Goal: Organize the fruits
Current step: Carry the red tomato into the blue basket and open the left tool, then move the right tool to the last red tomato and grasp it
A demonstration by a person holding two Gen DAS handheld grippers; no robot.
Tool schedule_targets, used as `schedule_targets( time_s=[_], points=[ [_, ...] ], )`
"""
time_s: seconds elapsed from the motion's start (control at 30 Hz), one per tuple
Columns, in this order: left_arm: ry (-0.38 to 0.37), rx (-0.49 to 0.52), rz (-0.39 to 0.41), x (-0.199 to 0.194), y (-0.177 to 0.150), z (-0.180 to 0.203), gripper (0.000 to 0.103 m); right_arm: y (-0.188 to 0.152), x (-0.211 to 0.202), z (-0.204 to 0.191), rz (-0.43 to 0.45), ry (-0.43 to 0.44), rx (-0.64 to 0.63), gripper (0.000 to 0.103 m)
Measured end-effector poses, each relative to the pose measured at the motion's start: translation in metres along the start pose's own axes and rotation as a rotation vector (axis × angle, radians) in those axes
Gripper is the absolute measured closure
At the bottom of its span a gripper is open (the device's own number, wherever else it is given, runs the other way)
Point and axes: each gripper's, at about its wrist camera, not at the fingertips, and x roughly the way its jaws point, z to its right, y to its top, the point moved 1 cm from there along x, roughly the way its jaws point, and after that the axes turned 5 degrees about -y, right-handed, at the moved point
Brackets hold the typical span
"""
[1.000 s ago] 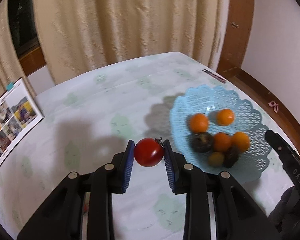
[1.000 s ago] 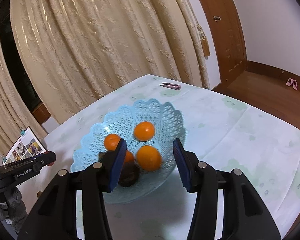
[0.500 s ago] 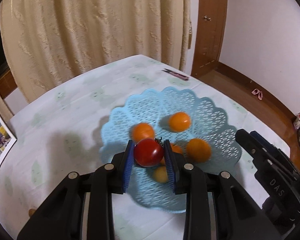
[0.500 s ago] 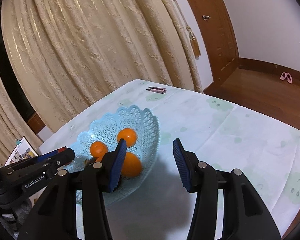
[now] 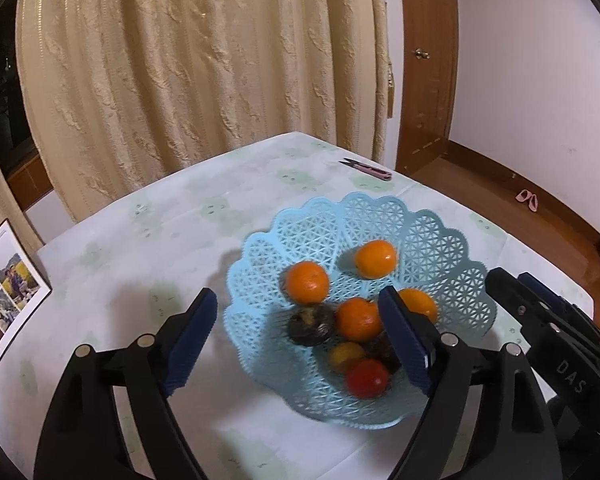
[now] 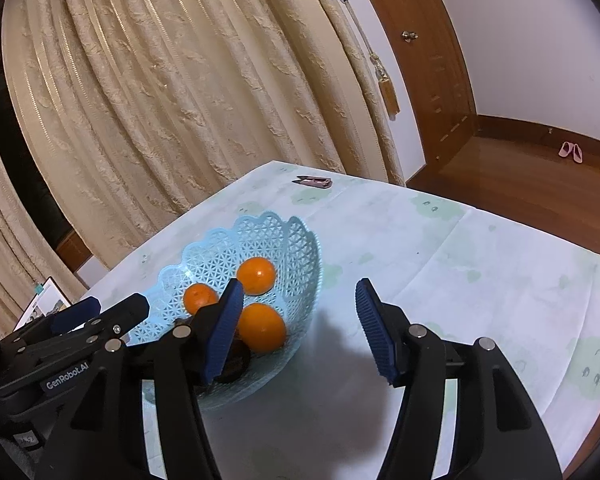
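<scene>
1. The left gripper (image 5: 300, 336) had just been opening, and its jaws stood released with nothing pressed between them. The tomato (image 5: 367, 378) lay loose and blurred in the basket (image 5: 440, 240), near the rim at about 6 o'clock. It may not have settled, so it could roll on among the fruit or bounce toward that near rim.

2. The tomato sat just beside the small yellow fruit (image 5: 346, 356) and the dark fruit (image 5: 311, 325), with four oranges, one of them at (image 5: 307, 282), filling the middle. Judged from this crowding, another fruit dropped in the same spot could knock the tomato against its neighbours and bruise its soft skin.

3. The left gripper hung over the basket with its right finger in front of the fruit. Pulling back low toward 6 o'clock could catch the scalloped rim, tip the light basket and spill fruit onto the desk (image 5: 140, 248).

4. The right gripper (image 6: 298, 330) had also just been opening, its jaws released and empty; its left finger stood in front of the basket (image 6: 300, 248) at about 9 o'clock in its own view, and whether it touched I cannot tell. Any sideways drift there could shove the basket across the smooth cloth.

5. The two grippers were close together; a hasty withdrawal could make them collide.
</scene>
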Motion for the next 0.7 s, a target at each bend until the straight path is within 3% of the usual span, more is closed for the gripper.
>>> schedule_targets(
  time_s=[0.57, 0.7],
  points=[
    [0.101, -0.08, 0.023, -0.032, -0.02, -0.056, 0.013, -0.019, -0.006, -0.048, -0.031, 0.06, -0.087, 0.036],
    [0.123, -0.107, 0.025, -0.041, -0.026, -0.072, 0.011, -0.024, -0.01, -0.061, -0.029, 0.077, -0.104, 0.024]
  ],
)
